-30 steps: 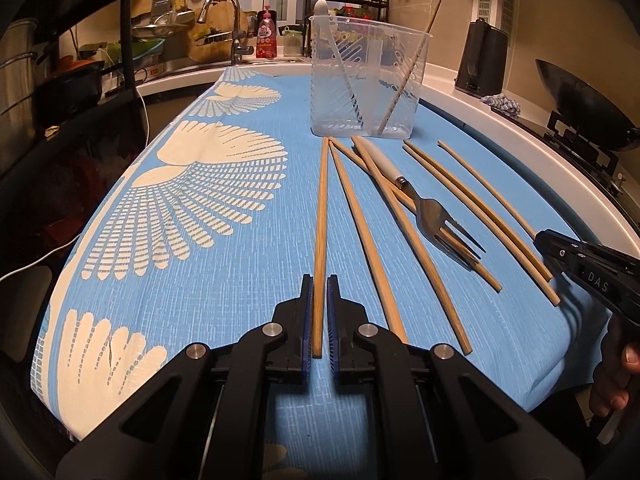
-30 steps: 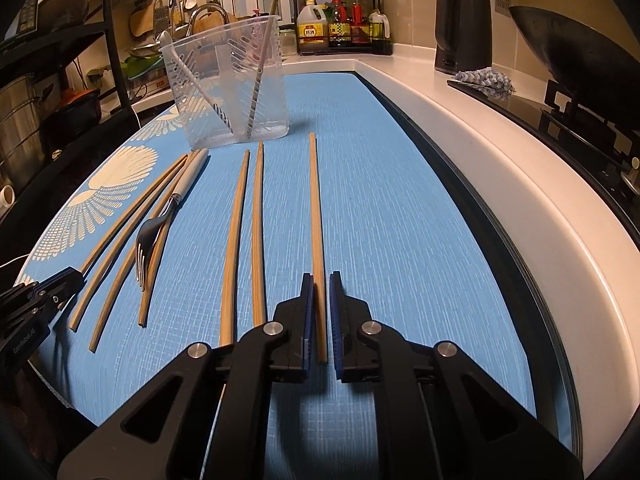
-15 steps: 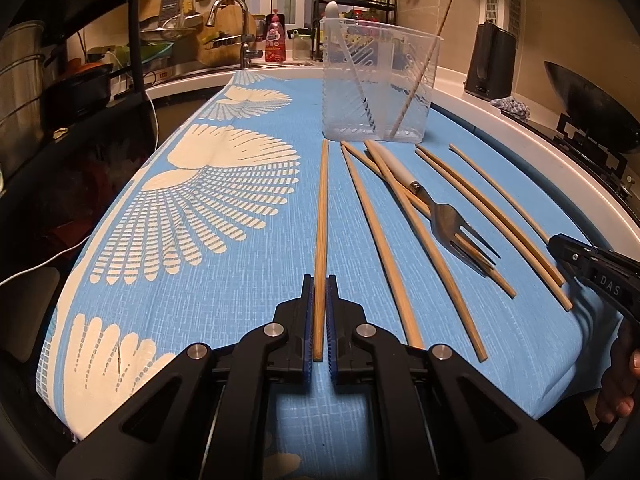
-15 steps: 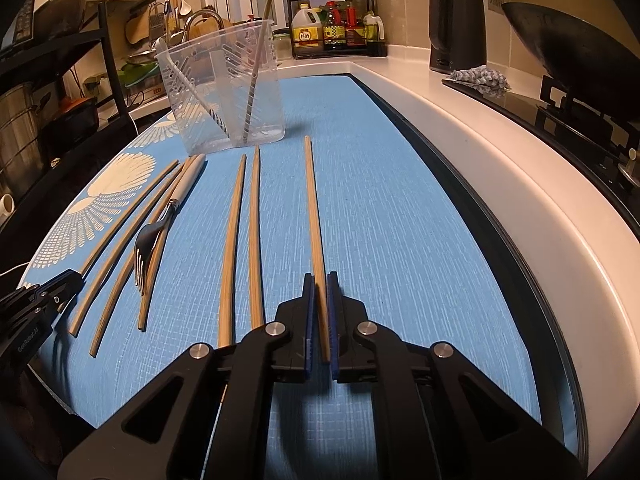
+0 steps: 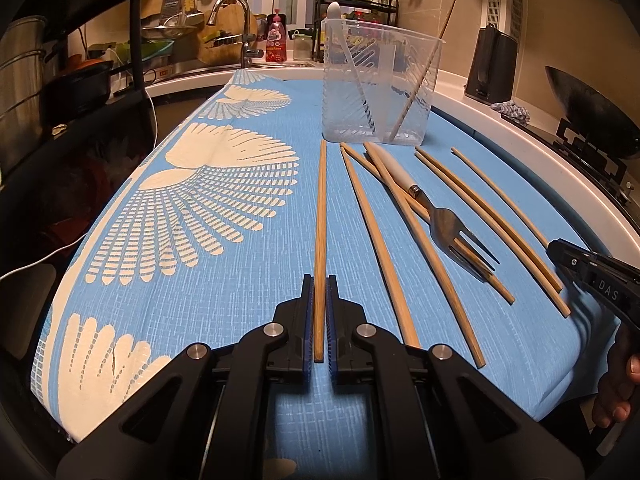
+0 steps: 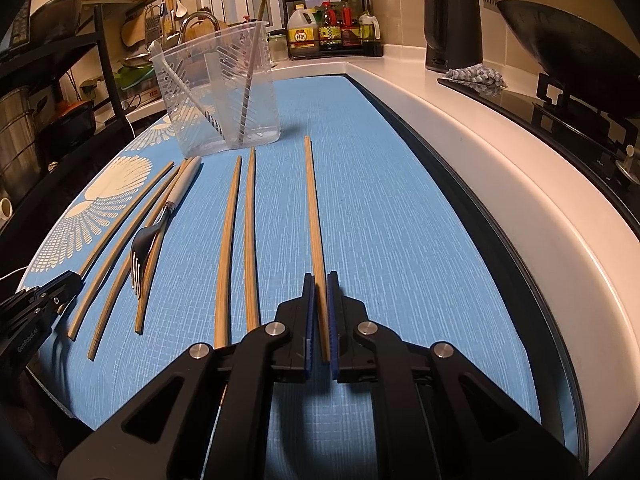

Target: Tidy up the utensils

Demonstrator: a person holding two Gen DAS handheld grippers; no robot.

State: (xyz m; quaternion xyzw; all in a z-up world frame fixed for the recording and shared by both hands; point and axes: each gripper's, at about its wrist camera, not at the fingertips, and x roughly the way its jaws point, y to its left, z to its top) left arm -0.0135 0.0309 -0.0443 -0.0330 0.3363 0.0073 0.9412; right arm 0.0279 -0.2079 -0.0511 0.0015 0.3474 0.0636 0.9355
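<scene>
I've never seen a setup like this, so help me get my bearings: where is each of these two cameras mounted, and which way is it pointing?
Left wrist view: sits on the left hand-held gripper, looking forward over the blue cloth toward the clear tub; its black fingers straddle the leftmost chopstick, and the right hand-held gripper shows at the right edge.
Right wrist view: sits on the right hand-held gripper, facing the same way; its fingers straddle the rightmost chopstick.
Shared: tub, fork, loose chopsticks, cloth.
</scene>
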